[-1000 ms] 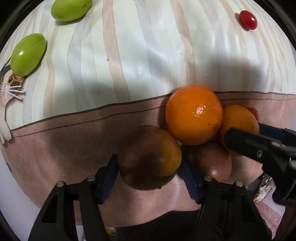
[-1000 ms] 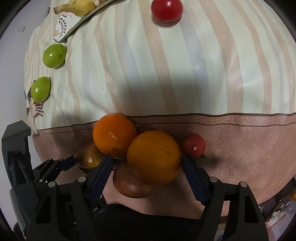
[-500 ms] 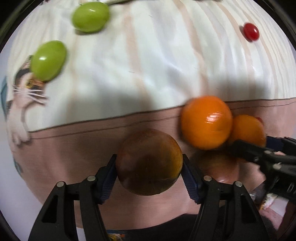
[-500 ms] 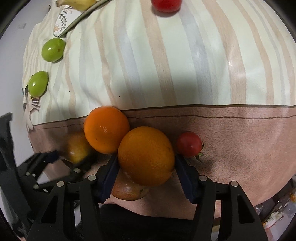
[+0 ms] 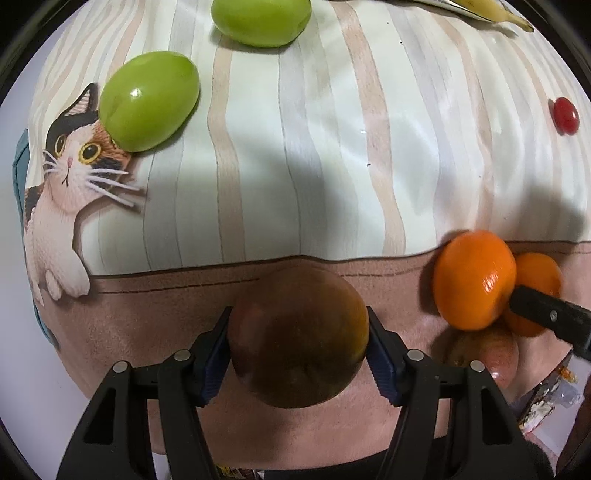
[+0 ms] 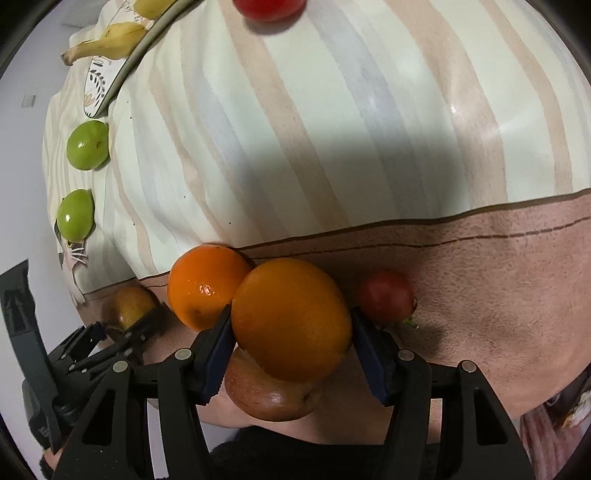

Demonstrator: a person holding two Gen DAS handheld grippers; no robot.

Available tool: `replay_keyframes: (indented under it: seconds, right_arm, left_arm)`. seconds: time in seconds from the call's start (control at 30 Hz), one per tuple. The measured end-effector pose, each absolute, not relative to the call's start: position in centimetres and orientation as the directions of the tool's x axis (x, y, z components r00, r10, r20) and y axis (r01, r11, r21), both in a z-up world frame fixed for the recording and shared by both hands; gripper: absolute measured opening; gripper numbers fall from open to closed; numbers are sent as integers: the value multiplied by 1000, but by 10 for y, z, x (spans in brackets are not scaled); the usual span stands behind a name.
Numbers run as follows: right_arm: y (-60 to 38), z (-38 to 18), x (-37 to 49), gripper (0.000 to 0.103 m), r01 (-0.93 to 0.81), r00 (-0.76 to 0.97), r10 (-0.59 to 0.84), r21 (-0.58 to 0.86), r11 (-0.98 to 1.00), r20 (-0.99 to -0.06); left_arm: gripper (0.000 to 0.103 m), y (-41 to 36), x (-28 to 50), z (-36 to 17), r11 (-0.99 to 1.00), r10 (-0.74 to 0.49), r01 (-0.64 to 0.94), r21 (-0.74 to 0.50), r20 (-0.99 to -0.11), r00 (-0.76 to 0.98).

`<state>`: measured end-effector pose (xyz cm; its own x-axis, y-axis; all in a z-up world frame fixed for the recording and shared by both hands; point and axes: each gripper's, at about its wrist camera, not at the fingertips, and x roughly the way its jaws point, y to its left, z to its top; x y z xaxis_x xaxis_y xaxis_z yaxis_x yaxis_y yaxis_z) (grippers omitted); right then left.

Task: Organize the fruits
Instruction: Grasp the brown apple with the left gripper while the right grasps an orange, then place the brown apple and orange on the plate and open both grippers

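While I scan from the left edge of the table, two green fruits (image 5: 147, 105) (image 5: 260, 20) lie on the striped cloth (image 5: 332, 129) near a printed cat (image 5: 70, 173), with a plate (image 6: 110, 77) and bananas (image 6: 107, 44) toward the far left corner. My left gripper (image 5: 297, 341) has its fingers about half open, pads pressed on a dark reddish apple (image 5: 297, 339) above the brown border at the near edge. To its right sits an orange (image 5: 474, 278) touching a second orange (image 6: 291, 319), which my right gripper (image 6: 291, 325) clamps at a similar half spread, directly above another apple (image 6: 271, 397). A small red fruit (image 6: 386, 297) sits just beside it, and a red tomato (image 5: 565, 115) lies well apart toward the right edge. I judge both picks made; next each fruit needs carrying to its group, probably near the plate, lifting clear without nudging the neighbours.
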<state>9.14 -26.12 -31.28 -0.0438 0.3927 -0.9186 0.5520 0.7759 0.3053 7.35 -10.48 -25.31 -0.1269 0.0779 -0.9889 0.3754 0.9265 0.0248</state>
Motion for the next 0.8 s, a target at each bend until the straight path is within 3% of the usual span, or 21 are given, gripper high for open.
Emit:
replay_keyframes:
  seconds: [0.3,0.47,0.8]
  right_arm:
    - [-248,-249,119,63,350,44,202,205,914,-978]
    - [-266,-258,144,63,290,43,101,110,951,-994]
    - [-270,-271,157,63,308,86,82,105,945,-993]
  left_arm:
    - [62,-103,96,-212,934,68,353,52,-997,-34]
    - [62,-107,111,-211,934,84,350,69,-996,-26]
    - [62,-104,121,-215,934,89,349,77,-996,-20]
